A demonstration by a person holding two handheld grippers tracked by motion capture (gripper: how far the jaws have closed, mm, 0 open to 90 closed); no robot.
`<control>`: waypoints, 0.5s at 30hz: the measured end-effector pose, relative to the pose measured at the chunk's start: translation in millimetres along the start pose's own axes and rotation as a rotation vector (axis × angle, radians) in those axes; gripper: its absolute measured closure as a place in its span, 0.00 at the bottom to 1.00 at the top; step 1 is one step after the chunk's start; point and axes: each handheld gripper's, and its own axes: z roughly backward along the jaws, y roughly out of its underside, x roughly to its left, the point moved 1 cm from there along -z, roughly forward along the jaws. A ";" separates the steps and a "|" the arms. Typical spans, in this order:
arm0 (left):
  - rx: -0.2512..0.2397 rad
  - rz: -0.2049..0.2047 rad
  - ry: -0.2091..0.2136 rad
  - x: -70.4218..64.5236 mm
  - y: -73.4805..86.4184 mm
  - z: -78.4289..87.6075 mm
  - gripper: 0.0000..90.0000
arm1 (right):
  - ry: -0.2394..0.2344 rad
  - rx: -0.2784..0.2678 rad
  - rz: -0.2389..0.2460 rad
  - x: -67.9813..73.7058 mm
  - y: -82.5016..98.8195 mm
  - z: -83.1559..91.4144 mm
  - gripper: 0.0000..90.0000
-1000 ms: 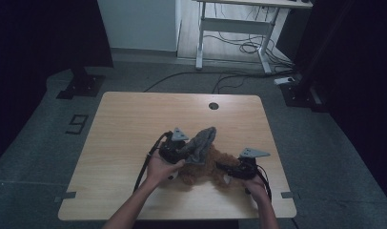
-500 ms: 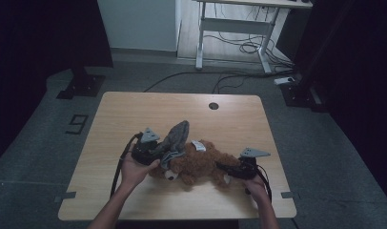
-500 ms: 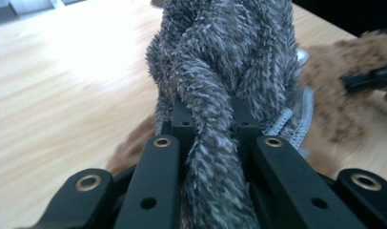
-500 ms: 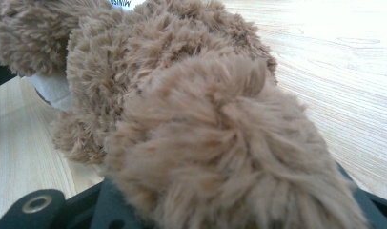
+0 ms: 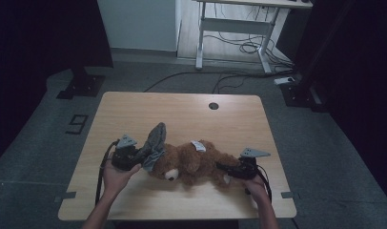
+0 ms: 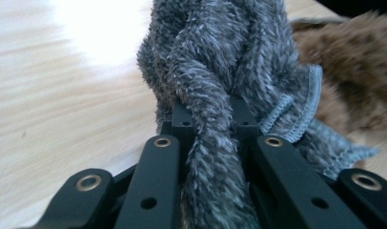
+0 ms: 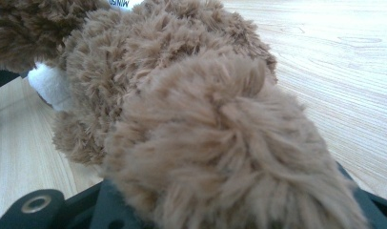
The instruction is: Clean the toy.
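The left gripper (image 5: 134, 157) pinches the grey cloth (image 5: 154, 143) tight, so we should draw it off the teddy bear (image 5: 194, 162) slowly while the right gripper (image 5: 228, 169) holds the bear's leg firmly.

Two bare forearms enter from the bottom edge of the high view, no sleeves visible. Left hand (image 5: 116, 177) and right hand (image 5: 255, 183) each carry a black two-jaw gripper. Left gripper (image 5: 126, 155): black body, grey three-cornered plate on top, black cable looping back along the forearm. Right gripper (image 5: 239, 168): same build, grey plate, black cable. In the left gripper view, the jaws are matte black bars with brass-ringed pivot holes and small plain bores.
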 end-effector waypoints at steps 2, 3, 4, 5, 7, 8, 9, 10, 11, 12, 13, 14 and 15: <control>0.012 0.005 -0.007 3.0 5.6 -0.4 0.86 | 0.001 0.000 -0.001 -0.1 0.0 0.0 0.60; 0.019 0.009 -0.012 4.1 8.8 -0.9 0.86 | 0.002 0.000 -0.001 -0.2 0.0 -0.1 0.60; 0.030 0.007 -0.015 5.1 12.0 -1.3 0.86 | 0.002 0.000 -0.001 -0.3 0.1 -0.1 0.60; 0.037 0.009 -0.017 5.6 15.2 -2.4 0.86 | 0.004 -0.002 -0.002 -0.4 0.1 -0.2 0.60; 0.063 0.003 -0.025 4.1 22.7 -7.4 0.87 | 0.009 0.000 -0.005 -0.9 0.2 -0.3 0.60; 0.072 0.001 -0.031 2.6 25.4 -9.7 0.87 | 0.012 0.000 -0.006 -1.0 0.3 -0.5 0.60; 0.085 -0.005 -0.039 1.1 29.0 -12.7 0.87 | 0.014 0.000 -0.007 -1.1 0.3 -0.5 0.60; 0.097 -0.008 -0.047 0.3 33.0 -16.2 0.87 | 0.016 0.000 -0.008 -1.2 0.4 -0.4 0.60; 0.104 -0.008 -0.050 0.4 35.2 -18.4 0.87 | 0.018 0.001 -0.008 -1.3 0.4 -0.3 0.60; 0.120 -0.007 -0.051 1.0 38.0 -20.9 0.87 | 0.019 0.001 -0.008 -1.3 0.4 -0.2 0.60; 0.136 -0.006 -0.053 1.6 40.8 -24.0 0.87 | 0.020 0.001 -0.009 -1.4 0.5 -0.2 0.60; 0.151 -0.005 -0.054 2.5 44.4 -28.3 0.87 | 0.021 0.001 -0.009 -1.4 0.5 -0.3 0.60; 0.158 0.001 -0.055 2.7 46.8 -31.5 0.87 | 0.023 0.001 -0.009 -1.3 0.5 -0.6 0.60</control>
